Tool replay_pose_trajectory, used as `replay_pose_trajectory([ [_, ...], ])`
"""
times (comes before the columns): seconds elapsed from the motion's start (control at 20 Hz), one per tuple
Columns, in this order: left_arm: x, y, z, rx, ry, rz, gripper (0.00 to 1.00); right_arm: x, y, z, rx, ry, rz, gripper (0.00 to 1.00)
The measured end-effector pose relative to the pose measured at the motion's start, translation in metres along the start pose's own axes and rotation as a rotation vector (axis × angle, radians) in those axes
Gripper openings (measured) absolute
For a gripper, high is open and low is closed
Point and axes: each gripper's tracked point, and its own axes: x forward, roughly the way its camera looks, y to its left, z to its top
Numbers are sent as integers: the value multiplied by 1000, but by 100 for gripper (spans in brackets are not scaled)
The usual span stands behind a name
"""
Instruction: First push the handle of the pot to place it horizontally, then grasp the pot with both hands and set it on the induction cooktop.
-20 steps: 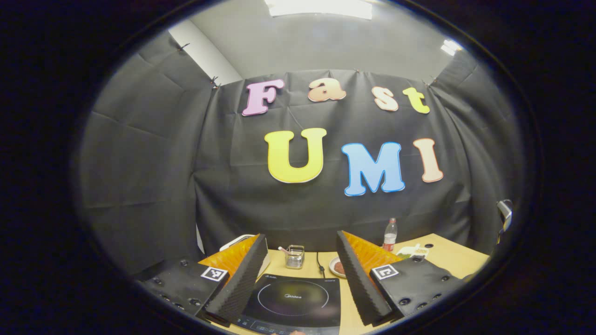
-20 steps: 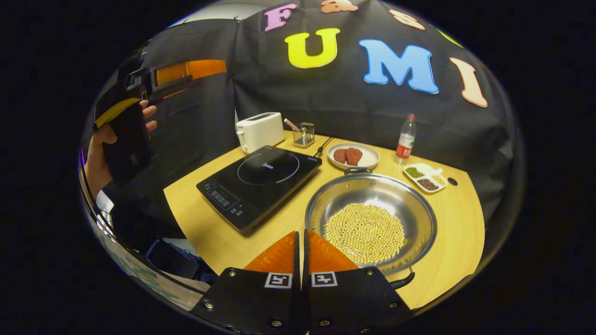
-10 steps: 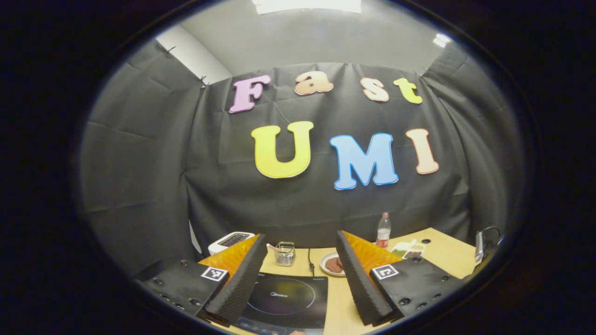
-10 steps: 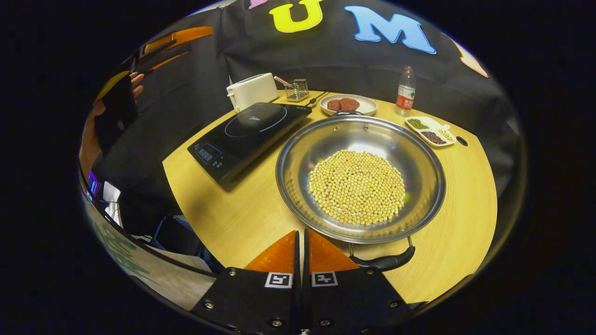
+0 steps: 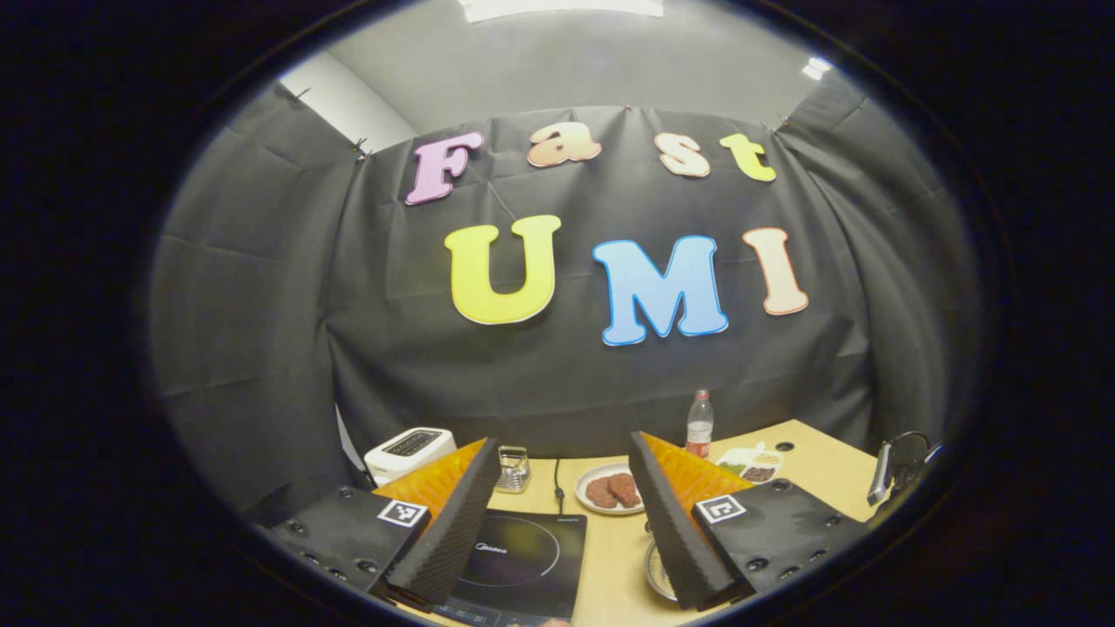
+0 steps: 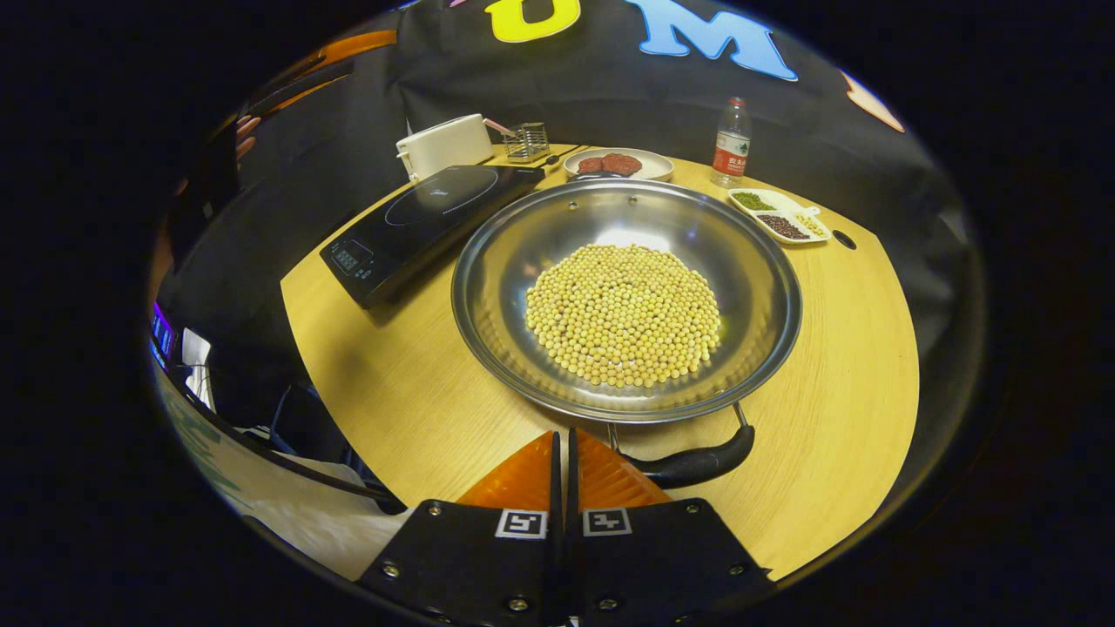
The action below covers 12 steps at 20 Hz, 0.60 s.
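Note:
A wide steel pot [image 6: 514, 252] holding soybeans [image 6: 623, 313] stands on the wooden table [image 6: 392, 383], to the right of the black induction cooktop [image 6: 418, 218]. Its near black handle [image 6: 697, 461] lies just right of my right gripper [image 6: 562, 440], which is shut on nothing and low over the table's front edge. The pot's far handle [image 6: 601, 177] points toward the plate. My left gripper [image 5: 564, 442] is open and held high above the cooktop [image 5: 523, 562], with a sliver of the pot's rim [image 5: 653, 570] beside its right finger. A hand [image 6: 244, 135] holds that left gripper [image 6: 305, 74] in the right gripper view.
Along the back stand a white toaster [image 6: 444, 144], a wire rack [image 6: 527, 141], a plate of meat [image 6: 618, 164], a water bottle [image 6: 730, 144] and a divided dish of beans [image 6: 780, 218]. The toaster [image 5: 408, 451] and plate [image 5: 610, 489] also appear in the left gripper view.
My right gripper has moved forward and down to the pot, whose near handle now sits beside its fingertips. The left gripper has shifted so the plate and pot rim come into view.

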Motion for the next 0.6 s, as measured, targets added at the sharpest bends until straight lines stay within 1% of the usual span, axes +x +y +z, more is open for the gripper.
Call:
replay_pose_trajectory([
  [0.15,4,-11,-6,-1,16,-2,99,-2,-17,-1,25,4,-17,1],
  [0.3,7,-20,-12,2,31,-2,99,-4,-37,-1,24,9,-44,1],
  [0.45,12,-32,-16,1,47,-12,93,-6,-59,-1,31,15,-77,1],
  [0.5,14,-36,-16,3,50,-18,93,-6,-66,0,34,14,-89,1],
  [0.55,16,-40,-15,7,50,-21,99,-6,-73,1,40,12,-102,1],
  [0.6,17,-42,-16,13,51,-19,93,-7,-80,2,50,7,-112,1],
])
